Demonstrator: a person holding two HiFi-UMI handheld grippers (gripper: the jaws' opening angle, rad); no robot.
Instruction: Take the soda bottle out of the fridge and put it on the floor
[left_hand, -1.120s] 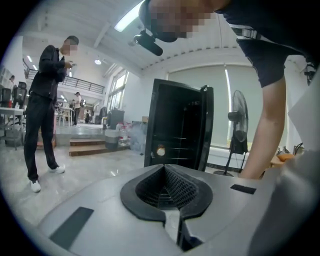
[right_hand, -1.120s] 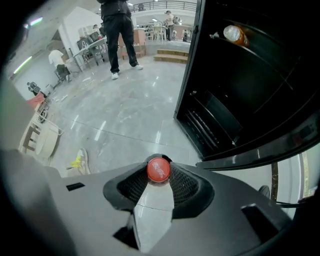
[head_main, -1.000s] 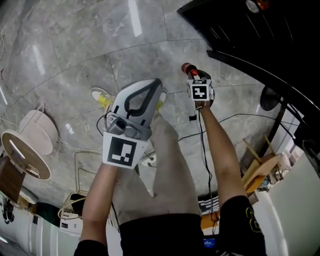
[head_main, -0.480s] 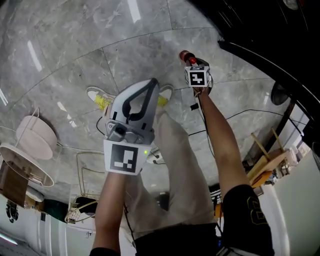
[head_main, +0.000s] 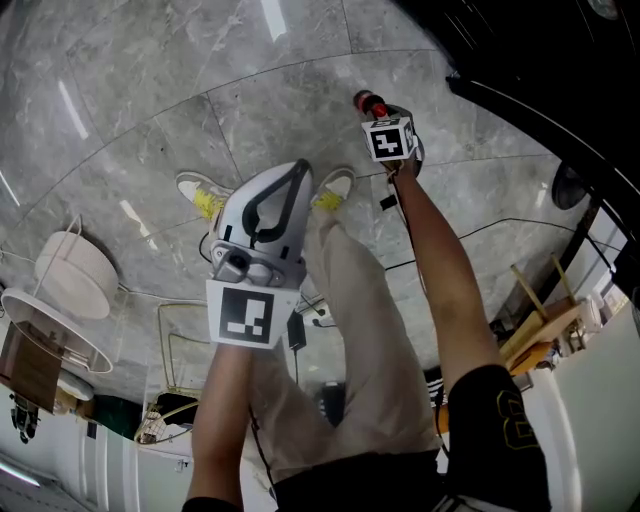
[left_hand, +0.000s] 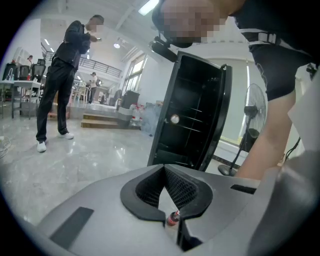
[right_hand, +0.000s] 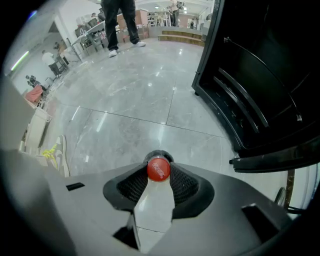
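Observation:
My right gripper (head_main: 377, 112) is held out at arm's length over the grey marble floor (head_main: 150, 90), shut on the soda bottle (head_main: 366, 103) by its neck. In the right gripper view the bottle's red cap (right_hand: 158, 169) sits between the ribbed pads of the right gripper (right_hand: 158, 175), with floor tiles below it. The black fridge (head_main: 560, 90) stands open at the upper right, its door shelves (right_hand: 250, 105) showing. My left gripper (head_main: 300, 172) hangs nearer my body, shut and empty; the far-off bottle (left_hand: 173, 218) shows through the slit between its jaws.
My own legs and shoes (head_main: 203, 196) are below the grippers. Black cables (head_main: 470, 235) trail across the floor. A white round stand (head_main: 65, 275) is at the left, a standing fan (head_main: 570, 185) and wooden frame (head_main: 535, 330) at the right. A person (left_hand: 62, 75) stands far off.
My right gripper, with the bottle in it, has moved farther out and slightly left in the head view. The left gripper has stayed close to my body.

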